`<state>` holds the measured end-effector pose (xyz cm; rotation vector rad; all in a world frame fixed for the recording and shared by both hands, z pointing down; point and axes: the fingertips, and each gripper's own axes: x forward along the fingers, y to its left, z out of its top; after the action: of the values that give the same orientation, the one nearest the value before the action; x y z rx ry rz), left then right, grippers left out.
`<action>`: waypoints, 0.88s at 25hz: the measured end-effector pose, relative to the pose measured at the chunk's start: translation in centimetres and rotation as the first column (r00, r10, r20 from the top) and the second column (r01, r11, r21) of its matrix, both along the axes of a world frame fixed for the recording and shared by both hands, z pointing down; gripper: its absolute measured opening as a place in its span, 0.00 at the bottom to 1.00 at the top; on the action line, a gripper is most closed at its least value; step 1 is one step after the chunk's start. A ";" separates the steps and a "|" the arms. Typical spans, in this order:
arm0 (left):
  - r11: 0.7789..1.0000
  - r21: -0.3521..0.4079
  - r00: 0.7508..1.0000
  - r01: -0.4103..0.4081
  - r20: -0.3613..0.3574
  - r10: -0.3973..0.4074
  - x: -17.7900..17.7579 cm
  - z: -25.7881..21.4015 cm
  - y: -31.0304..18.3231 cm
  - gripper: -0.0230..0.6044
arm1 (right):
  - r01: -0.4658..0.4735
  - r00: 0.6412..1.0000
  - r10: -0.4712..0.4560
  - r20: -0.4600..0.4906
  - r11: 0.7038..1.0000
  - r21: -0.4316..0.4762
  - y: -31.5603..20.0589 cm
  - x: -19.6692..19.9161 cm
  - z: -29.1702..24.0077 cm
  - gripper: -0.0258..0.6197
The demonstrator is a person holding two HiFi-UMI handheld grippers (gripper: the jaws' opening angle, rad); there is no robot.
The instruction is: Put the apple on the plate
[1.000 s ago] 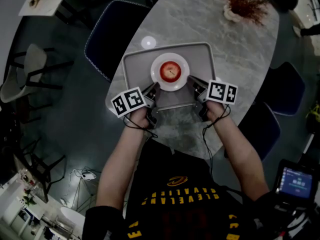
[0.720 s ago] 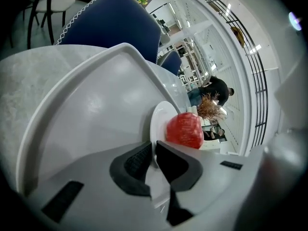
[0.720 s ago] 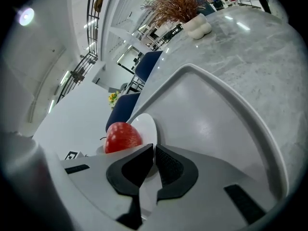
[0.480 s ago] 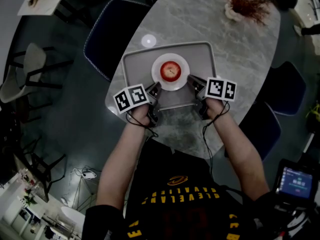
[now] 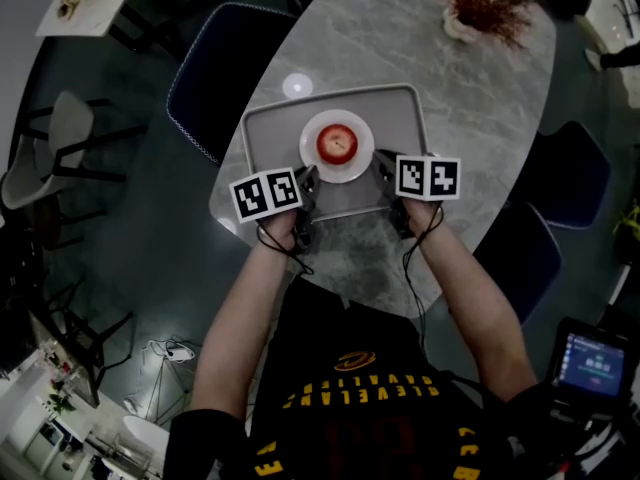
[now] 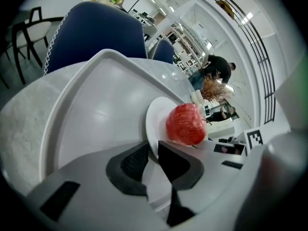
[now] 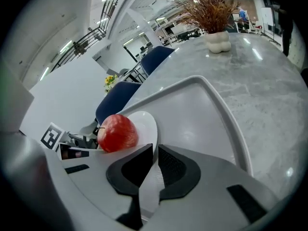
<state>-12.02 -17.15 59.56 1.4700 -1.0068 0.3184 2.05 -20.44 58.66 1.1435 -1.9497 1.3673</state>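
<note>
A red apple (image 5: 337,143) (image 6: 185,124) (image 7: 117,133) sits in the middle of a small white plate (image 5: 360,126) (image 6: 153,121) (image 7: 147,121). The plate rests on a grey tray (image 5: 270,138) (image 6: 91,109) (image 7: 192,109) on the marble table. My left gripper (image 5: 311,178) (image 6: 151,159) is at the plate's left near rim, jaws closed on a thin white edge. The right gripper (image 5: 380,168) (image 7: 155,160) mirrors it at the plate's right near rim, also closed on that edge. Neither gripper touches the apple.
A white pot of dried red twigs (image 5: 480,3) (image 7: 211,18) stands at the table's far right. Blue chairs (image 5: 225,58) (image 5: 570,178) flank the oval table (image 5: 400,48). The tray's raised rim surrounds the plate; the table's near edge is just behind my hands.
Both grippers have moved forward and inward, closing in on the plate's two sides. The apple stays on the plate.
</note>
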 end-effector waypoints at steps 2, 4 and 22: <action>0.999 0.022 0.998 -0.031 0.060 0.030 -0.1 0.1 -0.1 0.13 | 0.000 1.000 0.000 -0.001 1.000 0.014 0.0 0.6 -0.1 0.08; 0.998 0.044 0.993 -0.049 0.108 0.044 -0.4 0.2 -0.2 0.13 | 0.012 1.000 -0.012 -0.008 0.999 0.031 0.1 1.0 0.0 0.08; 0.957 0.256 0.968 -0.137 0.238 0.075 0.9 -5.8 3.6 0.13 | 0.085 0.996 -0.088 0.002 0.970 0.229 5.9 3.2 -5.5 0.08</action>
<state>-11.15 -13.51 53.77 1.7693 -1.1913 0.4476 5.23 -14.55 53.20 1.1385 -2.1833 1.1285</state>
